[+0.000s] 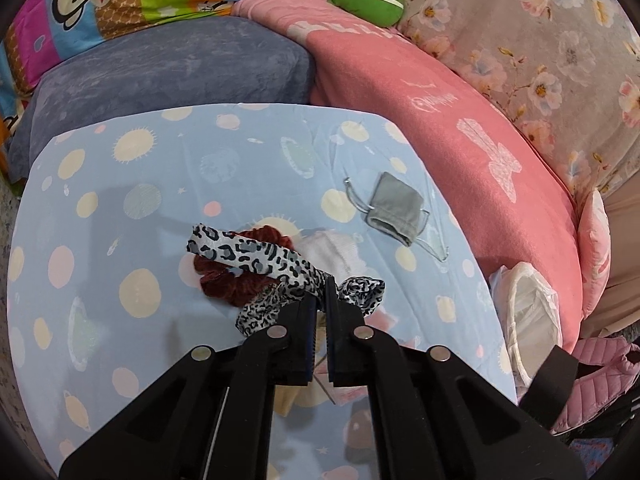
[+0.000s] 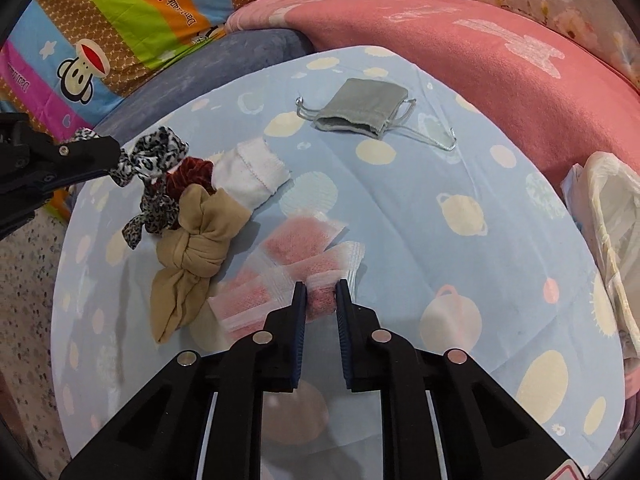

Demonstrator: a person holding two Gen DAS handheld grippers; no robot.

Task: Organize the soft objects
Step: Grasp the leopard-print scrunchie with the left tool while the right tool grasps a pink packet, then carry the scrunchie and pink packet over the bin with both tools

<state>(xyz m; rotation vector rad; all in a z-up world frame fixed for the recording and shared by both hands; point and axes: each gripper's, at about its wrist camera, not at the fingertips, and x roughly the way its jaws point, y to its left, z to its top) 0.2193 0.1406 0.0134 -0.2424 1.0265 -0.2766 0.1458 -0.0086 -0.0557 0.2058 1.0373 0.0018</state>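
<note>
— Right, where do your two tools stand?

— Your left gripper (image 1: 323, 296) is clamped tight on the leopard-print ribbon (image 1: 256, 254), lifted off the blue planet-print sheet (image 1: 160, 184), above the dark red scrunchie (image 1: 236, 276) and the white sock (image 1: 332, 254).

— And the other one?

— Your right gripper (image 2: 322, 292) is pinched on the pink and white mesh cloth (image 2: 298, 248), which lies flat on the sheet in front of you.

— What lies around it?

— Just left of the cloth sits the knotted tan stocking (image 2: 196, 252), touching the scrunchie. The grey drawstring pouch (image 2: 362, 112) lies well apart, toward the pink blanket (image 2: 500, 60). A white lined basket (image 2: 612, 208) stands at the sheet's right edge.
</note>
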